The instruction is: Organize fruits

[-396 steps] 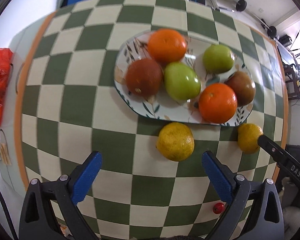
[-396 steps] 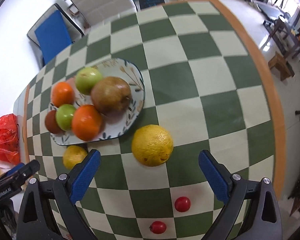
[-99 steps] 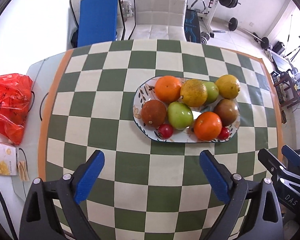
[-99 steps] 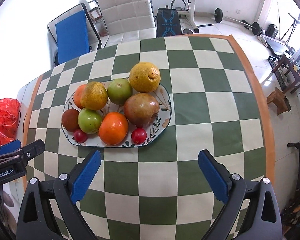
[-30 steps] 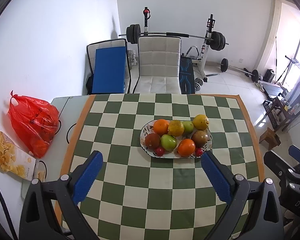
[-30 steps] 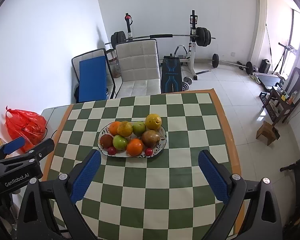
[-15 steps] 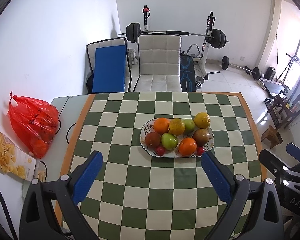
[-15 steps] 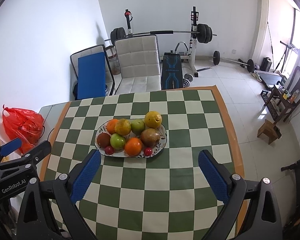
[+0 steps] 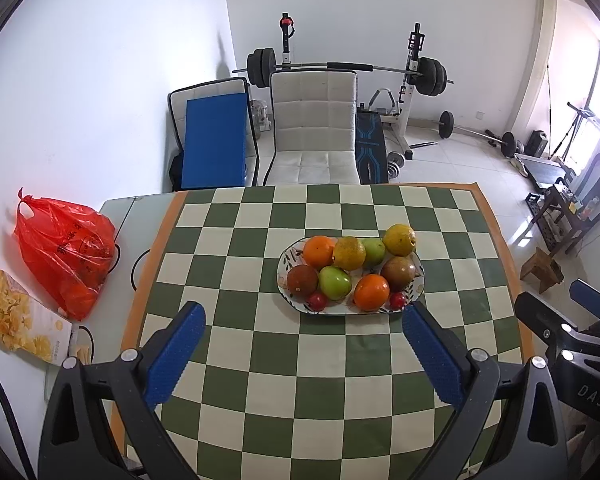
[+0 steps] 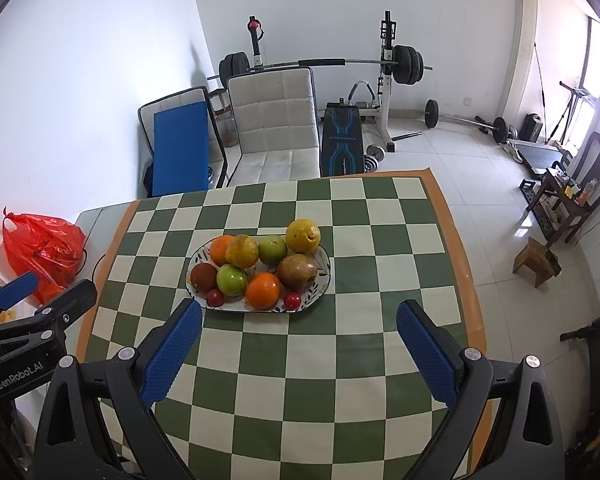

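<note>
An oval patterned plate sits on the green-and-cream checked table. It also shows in the right wrist view. It holds several fruits: oranges, yellow citrus, green apples, brown fruits and two small red tomatoes. My left gripper is open and empty, held high above the table's near side. My right gripper is open and empty, also high and back from the plate.
A red plastic bag and a snack box lie on the table's left part. A white chair, a blue pad and a weight bench stand behind. A wooden stool is on the floor at the right.
Over the longer span the loose citrus and tomatoes ended up on the plate and both grippers rose far back. In the last second the view barely shifted.
</note>
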`<state>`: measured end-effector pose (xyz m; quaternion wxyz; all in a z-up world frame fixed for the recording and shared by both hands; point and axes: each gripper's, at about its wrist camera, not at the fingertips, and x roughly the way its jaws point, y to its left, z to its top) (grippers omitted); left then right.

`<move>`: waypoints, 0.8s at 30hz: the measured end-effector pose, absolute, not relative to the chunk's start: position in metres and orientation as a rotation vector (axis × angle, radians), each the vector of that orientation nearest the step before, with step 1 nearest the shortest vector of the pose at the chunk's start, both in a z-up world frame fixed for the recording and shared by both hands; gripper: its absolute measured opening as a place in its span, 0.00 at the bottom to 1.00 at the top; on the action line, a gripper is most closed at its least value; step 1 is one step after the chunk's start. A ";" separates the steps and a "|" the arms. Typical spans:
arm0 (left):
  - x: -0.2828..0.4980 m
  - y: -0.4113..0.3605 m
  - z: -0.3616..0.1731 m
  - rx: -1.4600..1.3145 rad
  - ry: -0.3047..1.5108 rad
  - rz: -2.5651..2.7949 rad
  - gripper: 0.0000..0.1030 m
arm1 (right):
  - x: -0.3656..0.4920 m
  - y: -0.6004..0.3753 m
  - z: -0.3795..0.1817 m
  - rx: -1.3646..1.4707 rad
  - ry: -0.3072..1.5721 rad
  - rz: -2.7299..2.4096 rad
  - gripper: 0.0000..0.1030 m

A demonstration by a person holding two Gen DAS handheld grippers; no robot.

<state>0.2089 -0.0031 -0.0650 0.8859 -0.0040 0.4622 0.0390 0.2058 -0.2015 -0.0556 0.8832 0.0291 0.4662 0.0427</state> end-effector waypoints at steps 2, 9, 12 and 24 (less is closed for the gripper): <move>0.208 -0.003 -0.065 -0.007 0.959 0.080 0.98 | 0.207 -0.201 -0.056 0.060 0.970 0.088 0.97; 0.208 0.000 -0.065 -0.008 0.965 0.081 0.98 | 0.206 -0.204 -0.053 0.063 0.973 0.085 0.97; 0.208 0.001 -0.065 -0.008 0.964 0.080 0.98 | 0.206 -0.204 -0.054 0.062 0.973 0.085 0.97; 0.206 0.002 -0.067 -0.006 0.966 0.071 0.98 | 0.207 -0.205 -0.052 0.062 0.976 0.086 0.97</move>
